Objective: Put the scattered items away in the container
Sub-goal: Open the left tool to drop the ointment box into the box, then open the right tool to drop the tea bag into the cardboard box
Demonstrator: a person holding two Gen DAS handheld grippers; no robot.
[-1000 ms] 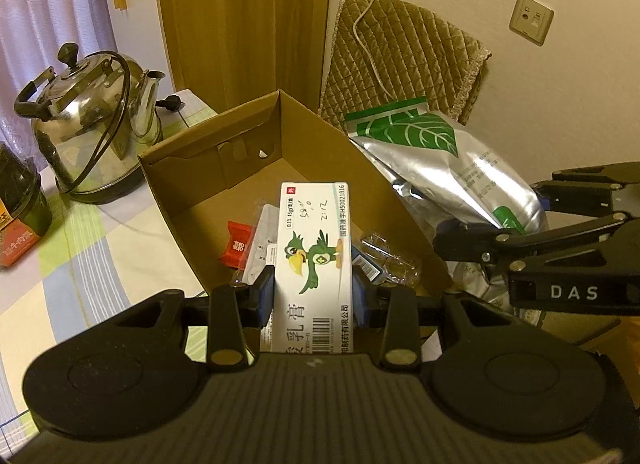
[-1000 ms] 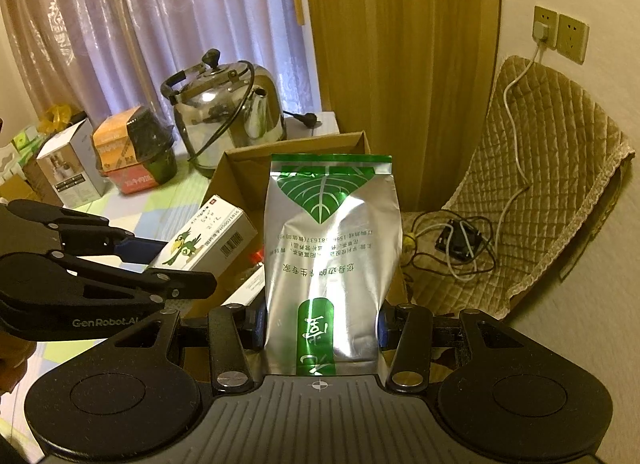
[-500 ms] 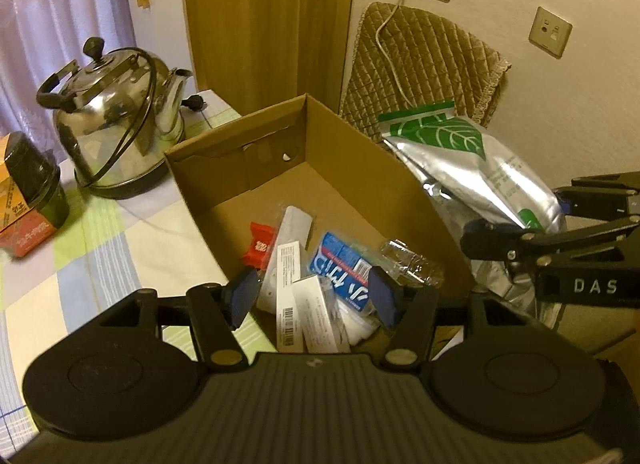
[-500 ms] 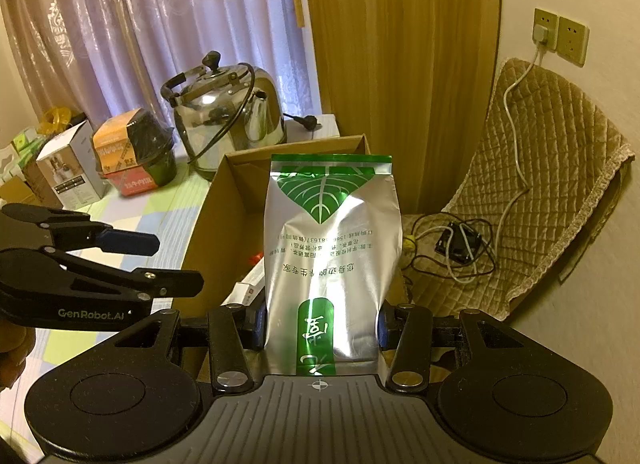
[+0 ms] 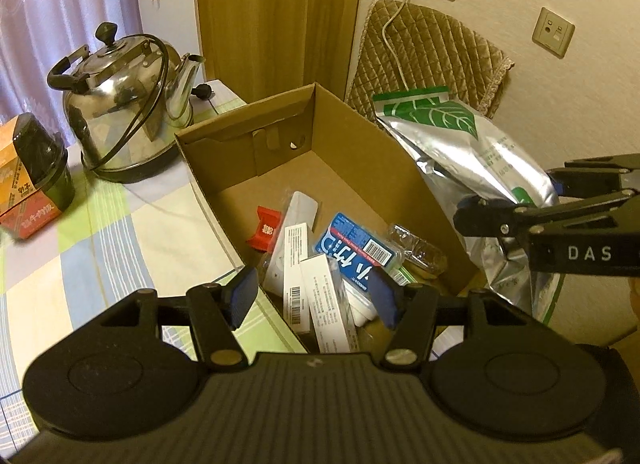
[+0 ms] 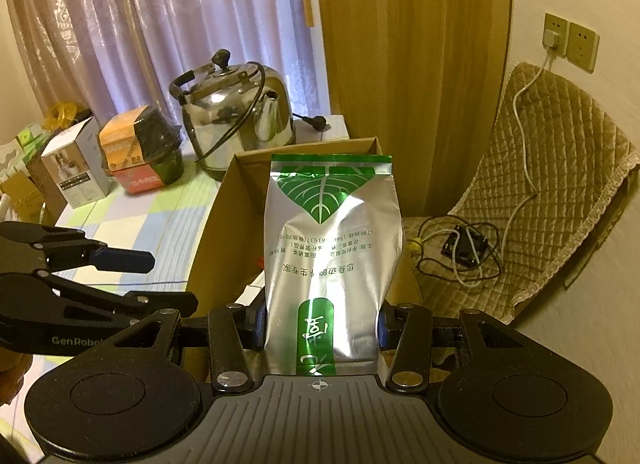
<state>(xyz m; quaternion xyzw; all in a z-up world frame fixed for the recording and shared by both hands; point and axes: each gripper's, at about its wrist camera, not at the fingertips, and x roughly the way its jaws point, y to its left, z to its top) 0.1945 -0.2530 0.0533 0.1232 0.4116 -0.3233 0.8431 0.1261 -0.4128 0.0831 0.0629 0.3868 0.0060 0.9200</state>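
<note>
Both black two-finger grippers are in view. From the left: the left gripper (image 5: 313, 296) stands with its blue-padded jaws spread wide and nothing between them, held above the near end of the open brown cardboard box (image 5: 400, 168). To its left, on the pastel checked tablecloth (image 5: 112, 248), an orange and red printed carton with a dark cup against it (image 5: 28, 188) sits near the table's edge, and a shiny steel kettle with a black knob and looped black cord (image 5: 128, 116) stands just beside the box's far left corner.

Inside the box lie a small red packet (image 5: 264, 228), a long white sleeve in clear wrap (image 5: 298, 210), a narrow white barcoded carton (image 5: 297, 288), a blue and white labelled pack (image 5: 352, 248) and a clear plastic blister (image 5: 416, 248), all crowded at the near end, overlapping one another.

Right of the box, the right gripper (image 6: 322, 330) is clamped on the lower end of a silver foil pouch with a green leaf print (image 6: 332, 240), one pad on each side. The pouch stands upright in the jaws, outside the box's right wall and above its rim. Behind it a tan quilted cushion (image 6: 560, 168) leans on the wall, with a white cable (image 6: 524, 136) running to a wall socket (image 6: 554, 34).
</note>
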